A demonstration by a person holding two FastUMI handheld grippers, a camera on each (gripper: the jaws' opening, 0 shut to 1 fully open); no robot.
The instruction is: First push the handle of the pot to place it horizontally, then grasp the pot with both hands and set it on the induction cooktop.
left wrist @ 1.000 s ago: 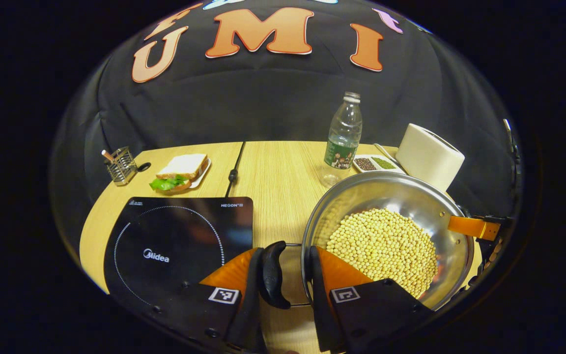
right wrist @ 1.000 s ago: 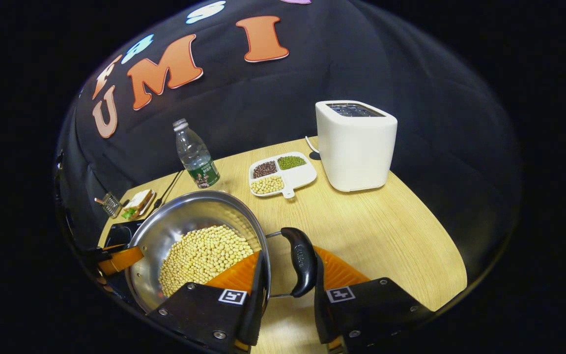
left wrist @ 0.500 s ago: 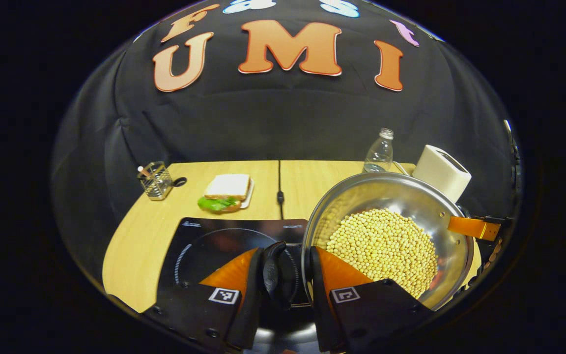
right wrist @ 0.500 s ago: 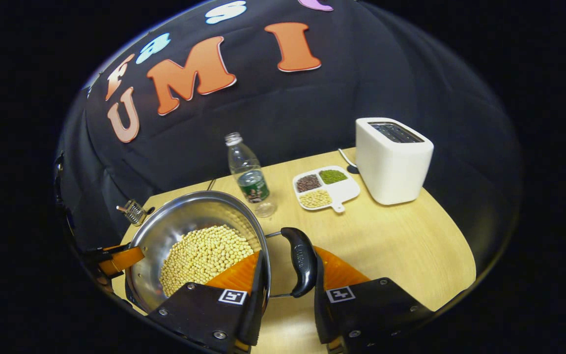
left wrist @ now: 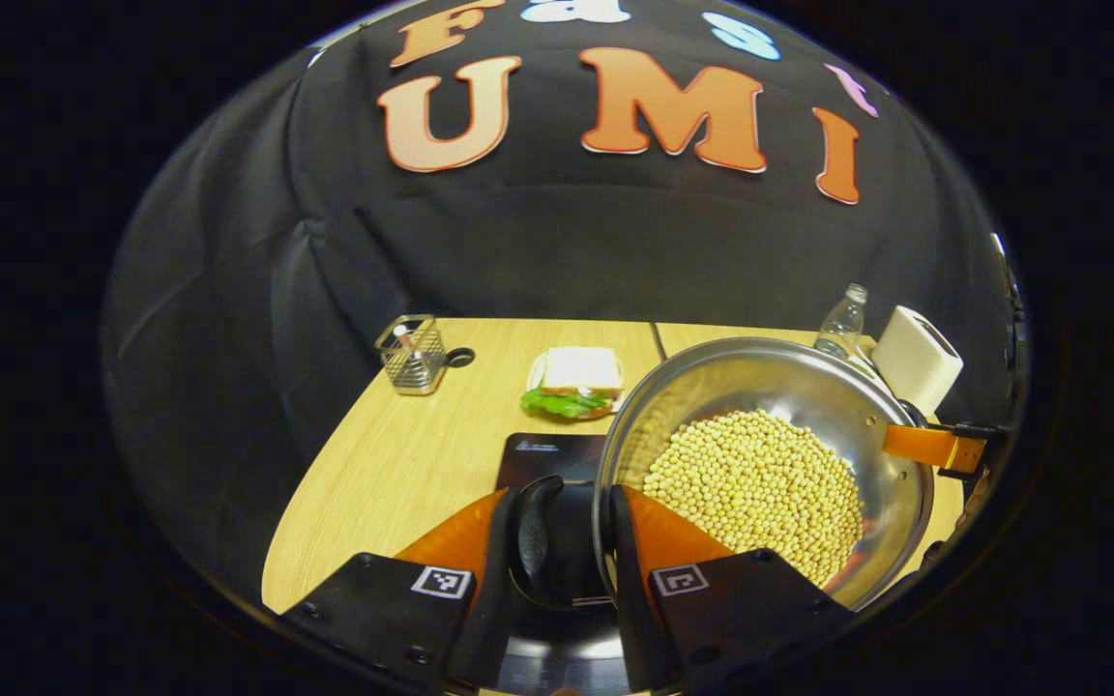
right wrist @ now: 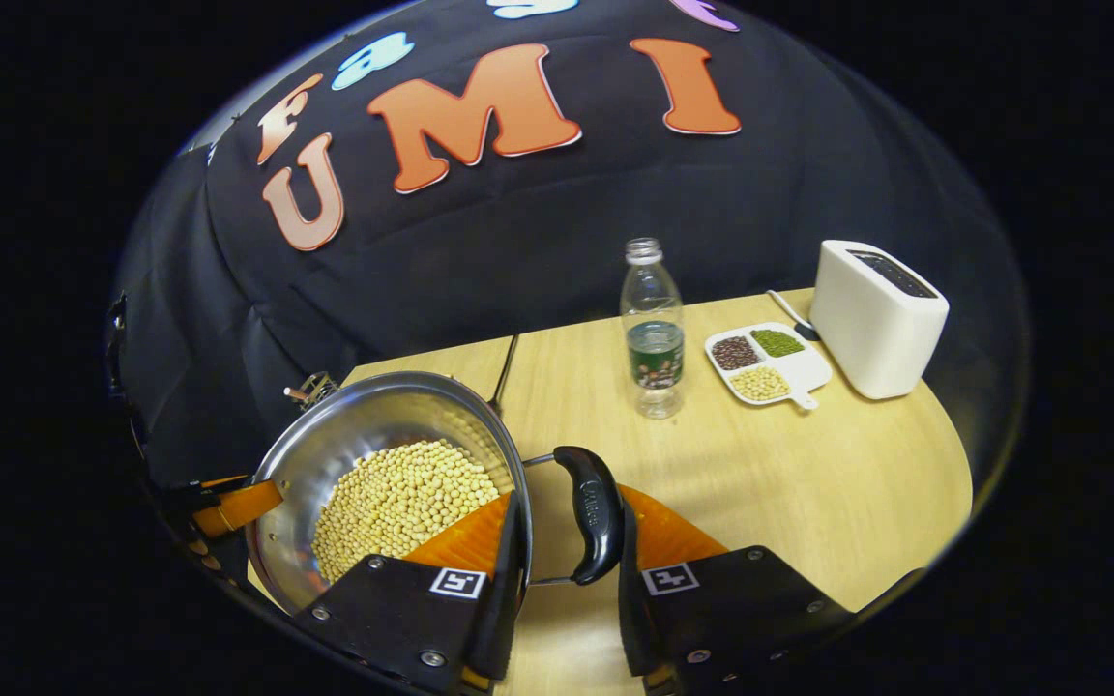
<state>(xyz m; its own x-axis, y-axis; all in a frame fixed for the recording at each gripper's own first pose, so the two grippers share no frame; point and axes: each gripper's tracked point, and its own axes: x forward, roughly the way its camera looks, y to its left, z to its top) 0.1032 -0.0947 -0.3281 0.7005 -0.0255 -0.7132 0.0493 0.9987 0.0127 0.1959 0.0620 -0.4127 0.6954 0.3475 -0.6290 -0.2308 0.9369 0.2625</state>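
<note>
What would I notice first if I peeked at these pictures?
The big shiny pot heaped with pale beans, carried by its two side handles, one in the left tongs, one in the right tongs. Just beneath its left edge lies the black induction cooktop. Farther back on the table stand a water bottle and a white toaster.

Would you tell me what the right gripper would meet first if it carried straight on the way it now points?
Probably the water bottle: it stands ahead of the right gripper, past bare table, though depth is hard to judge and the pot is in its grip.
</note>
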